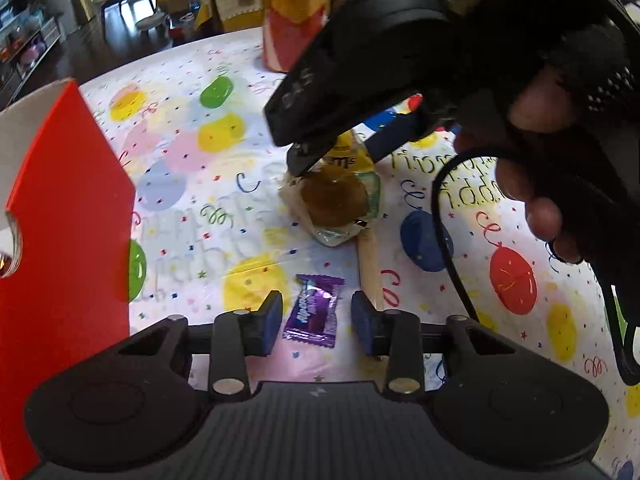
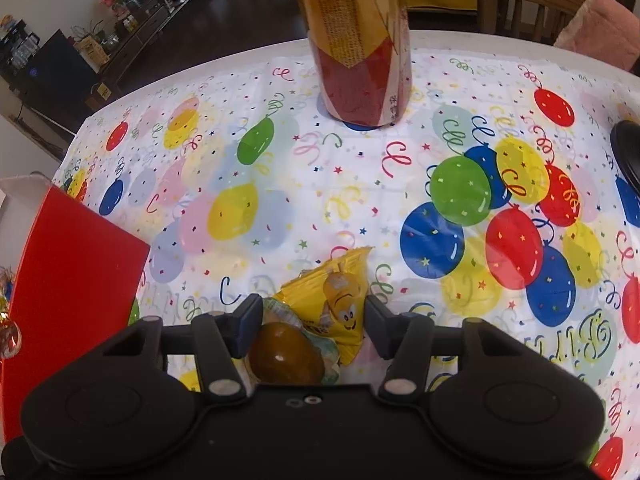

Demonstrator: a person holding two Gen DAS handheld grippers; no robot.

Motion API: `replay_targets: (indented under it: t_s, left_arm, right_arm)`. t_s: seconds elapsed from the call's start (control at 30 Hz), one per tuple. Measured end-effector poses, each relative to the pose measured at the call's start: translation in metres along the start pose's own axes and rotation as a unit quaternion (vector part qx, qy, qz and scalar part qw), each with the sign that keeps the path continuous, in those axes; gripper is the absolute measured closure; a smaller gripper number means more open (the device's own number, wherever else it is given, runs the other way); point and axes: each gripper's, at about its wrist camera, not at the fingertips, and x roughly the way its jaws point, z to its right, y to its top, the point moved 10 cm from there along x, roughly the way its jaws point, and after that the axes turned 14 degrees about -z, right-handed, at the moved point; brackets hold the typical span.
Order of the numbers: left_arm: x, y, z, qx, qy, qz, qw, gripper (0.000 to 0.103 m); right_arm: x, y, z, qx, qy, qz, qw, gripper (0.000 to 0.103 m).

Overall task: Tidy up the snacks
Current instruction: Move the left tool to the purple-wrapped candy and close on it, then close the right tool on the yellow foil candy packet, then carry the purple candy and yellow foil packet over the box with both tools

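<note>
Purple candy [image 1: 313, 311] between parted left tongs [image 1: 316, 325].

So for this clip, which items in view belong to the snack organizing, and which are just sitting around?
Part of the job:
purple candy, between the open left tongs
yellow candy bag and wrapped brown snack, between the open right tongs
red box

Just there:
tall yellow-and-red canister
balloon tablecloth
wooden chair

One purple candy [image 1: 313, 311]. One yellow candy bag [image 2: 340, 304]. One brown egg in clear wrap [image 2: 286, 354]. One red box [image 1: 68, 248]. One tall can [image 2: 360, 40]. One balloon tablecloth [image 2: 280, 184]. One wooden chair [image 2: 528, 4].
</note>
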Motion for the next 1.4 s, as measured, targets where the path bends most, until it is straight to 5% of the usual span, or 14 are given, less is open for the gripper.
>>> replay_targets:
  t_s: [0.1, 0.3, 0.83, 1.13, 1.4]
  left_arm:
    - [0.0, 0.003, -0.002, -0.006, 0.002, 0.002, 1.0, 0.081]
    - [0.0, 0.004, -0.007, -0.026, -0.011, -0.003, 0.9996, 0.084]
    - [-0.046, -0.004, -0.008, -0.066, -0.048, 0.019, 0.9965, 0.084]
    - [-0.113, -0.02, -0.019, -0.087, -0.06, 0.054, 0.9929, 0.084]
    - [-0.164, -0.037, -0.074, -0.118, -0.045, 0.093, 0.9876, 0.084]
  right_arm:
    - [-0.002, -0.001, -0.001, -0.007, -0.002, 0.006, 1.0, 0.062]
    - [-0.008, -0.005, 0.009, 0.007, 0.004, 0.013, 1.0, 0.076]
    - [-0.095, -0.049, 0.038, 0.024, -0.01, 0.081, 0.996, 0.078]
    - [-0.143, -0.091, -0.009, -0.023, 0.005, 0.087, 0.996, 0.078]
    - [-0.169, -0.102, -0.077, -0.066, 0.008, 0.1, 0.993, 0.078]
